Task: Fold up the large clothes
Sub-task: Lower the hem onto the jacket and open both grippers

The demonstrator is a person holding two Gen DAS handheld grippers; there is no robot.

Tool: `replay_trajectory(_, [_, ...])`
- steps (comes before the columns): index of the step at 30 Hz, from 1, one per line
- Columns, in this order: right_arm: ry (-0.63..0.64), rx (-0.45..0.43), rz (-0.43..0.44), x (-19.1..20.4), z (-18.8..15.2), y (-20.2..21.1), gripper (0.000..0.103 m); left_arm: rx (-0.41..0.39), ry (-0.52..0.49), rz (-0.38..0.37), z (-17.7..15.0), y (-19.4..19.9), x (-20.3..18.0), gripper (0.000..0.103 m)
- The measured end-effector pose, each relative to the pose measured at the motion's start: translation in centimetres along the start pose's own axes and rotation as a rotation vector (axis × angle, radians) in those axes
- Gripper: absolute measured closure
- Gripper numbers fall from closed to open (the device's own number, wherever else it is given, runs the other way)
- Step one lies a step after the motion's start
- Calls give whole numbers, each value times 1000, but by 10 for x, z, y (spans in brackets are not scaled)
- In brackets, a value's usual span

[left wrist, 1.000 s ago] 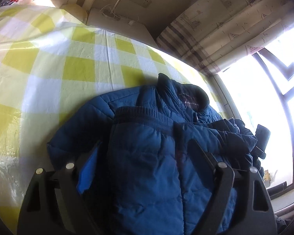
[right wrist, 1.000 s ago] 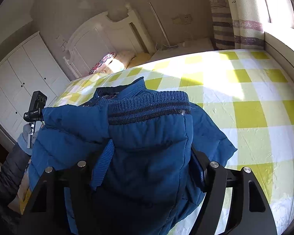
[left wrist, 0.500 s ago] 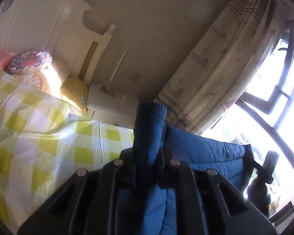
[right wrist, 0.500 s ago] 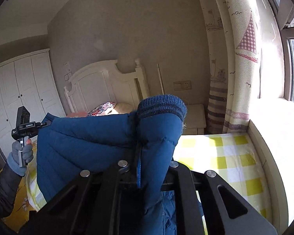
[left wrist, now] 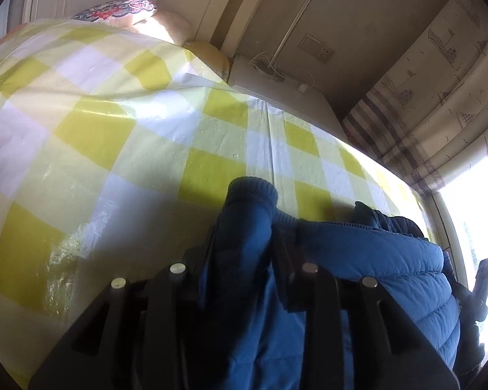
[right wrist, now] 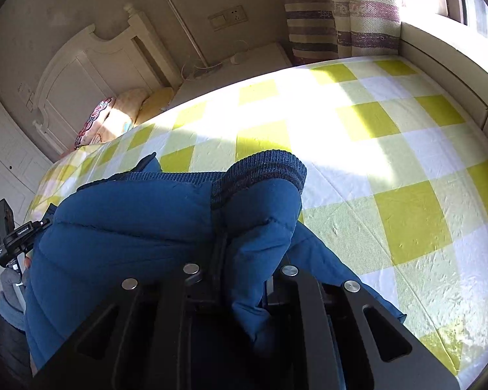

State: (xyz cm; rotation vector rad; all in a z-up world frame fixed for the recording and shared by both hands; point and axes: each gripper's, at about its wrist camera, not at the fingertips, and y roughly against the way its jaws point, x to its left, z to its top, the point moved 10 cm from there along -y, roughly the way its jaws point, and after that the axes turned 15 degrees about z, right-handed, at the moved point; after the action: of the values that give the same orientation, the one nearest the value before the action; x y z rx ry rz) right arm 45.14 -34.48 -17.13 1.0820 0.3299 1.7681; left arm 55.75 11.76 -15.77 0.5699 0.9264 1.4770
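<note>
Blue puffer jacket is held above the checked bed, ribbed hem stretched between both: right hand-held gripper clenched on it; left hand-held gripper jaws just eased, probably gripping.

One blue jacket, two grippers, three pillows, one checked bedsheet

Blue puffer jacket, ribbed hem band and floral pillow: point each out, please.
Blue puffer jacket (right wrist: 123, 227), right wrist view, quilted body panel.
Ribbed hem band (right wrist: 260, 170), right wrist view, knit edge over the bunched corner.
Floral pillow (left wrist: 114, 11), left wrist view, patterned top.
</note>
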Motion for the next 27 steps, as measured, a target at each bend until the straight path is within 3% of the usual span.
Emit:
replay_trajectory(1, [5,2,-9,0,0,0,91,-2,-2,22,1,0,1,62])
replay_trajectory(3, [-2,9,-12,1,1,2,85,-35,9,77,6,10,5,45])
replay_trajectory(4, [-12,17,-28,1,2,6,64,-81,14,92,12,24,7,43])
replay_trajectory(6, [-26,-18,-76,8,9,27,39,-224,28,124,26,64,7,27])
replay_trajectory(7, [1,-69,-95,19,19,42,37,-291,23,125,32,83,2,21])
replay_trajectory(9, [126,-134,-75,63,36,61,37,-335,-29,93,34,107,-26,6])
replay_trajectory(12, [347,-120,-54,144,43,46,36,-266,-181,98,18,99,-86,6])
replay_trajectory(15, [517,-14,-92,194,29,-1,37,-189,-289,129,-4,72,-130,6])
replay_trajectory(18, [528,75,-103,196,19,-44,42,-143,-328,170,-12,49,-147,7])
replay_trajectory(21, [515,120,-144,170,13,-73,43,-134,-402,202,-15,30,-156,6])
replay_trajectory(23, [461,165,-117,152,4,-94,41,-101,-450,223,-24,9,-161,6])
replay_trajectory(27, [495,141,-155,151,5,-103,40,-90,-438,222,-27,-13,-158,2])
